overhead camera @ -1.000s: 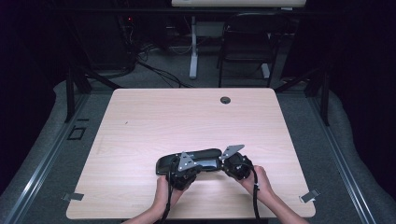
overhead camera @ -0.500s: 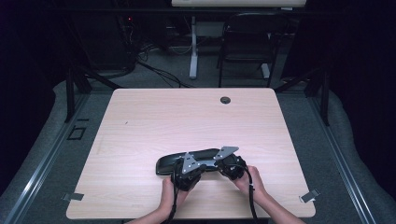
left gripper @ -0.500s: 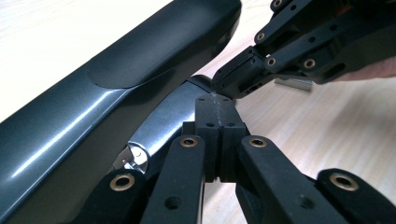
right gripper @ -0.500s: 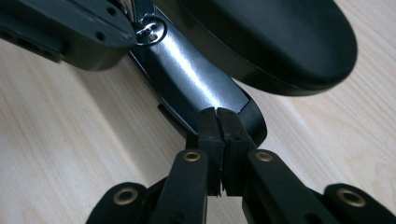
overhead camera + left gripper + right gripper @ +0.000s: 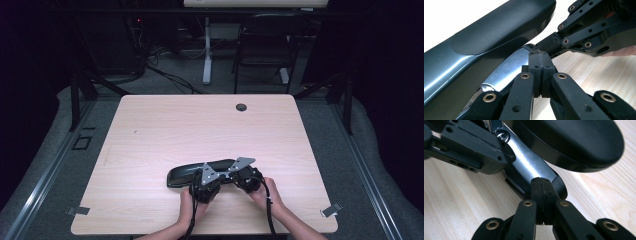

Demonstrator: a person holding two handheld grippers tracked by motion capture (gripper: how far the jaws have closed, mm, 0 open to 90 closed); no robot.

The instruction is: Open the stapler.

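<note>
A long glossy black case [image 5: 187, 175] lies near the front of the light wood table [image 5: 200, 125]. In the left gripper view its upper shell [image 5: 494, 27] stands raised above the silvery-edged lower shell [image 5: 506, 72]. My left gripper [image 5: 539, 53] is shut, its tips against the lower shell's edge. My right gripper [image 5: 541, 180] is shut too, with its tips touching the lower shell [image 5: 529, 167] under the raised upper shell [image 5: 574, 140]. In the high view the left gripper [image 5: 214, 174] and right gripper [image 5: 232, 173] meet at the case's right end, with a hand behind each. I cannot tell whether either pinches the rim.
A round cable hole [image 5: 241, 107] sits at the table's far edge. Tape marks lie on the floor by the front corners [image 5: 80, 210] [image 5: 331, 210]. A chair [image 5: 265, 45] and a desk leg [image 5: 207, 50] stand beyond the table.
The right gripper has edged slightly left toward the left gripper. The case has stayed where it was.
</note>
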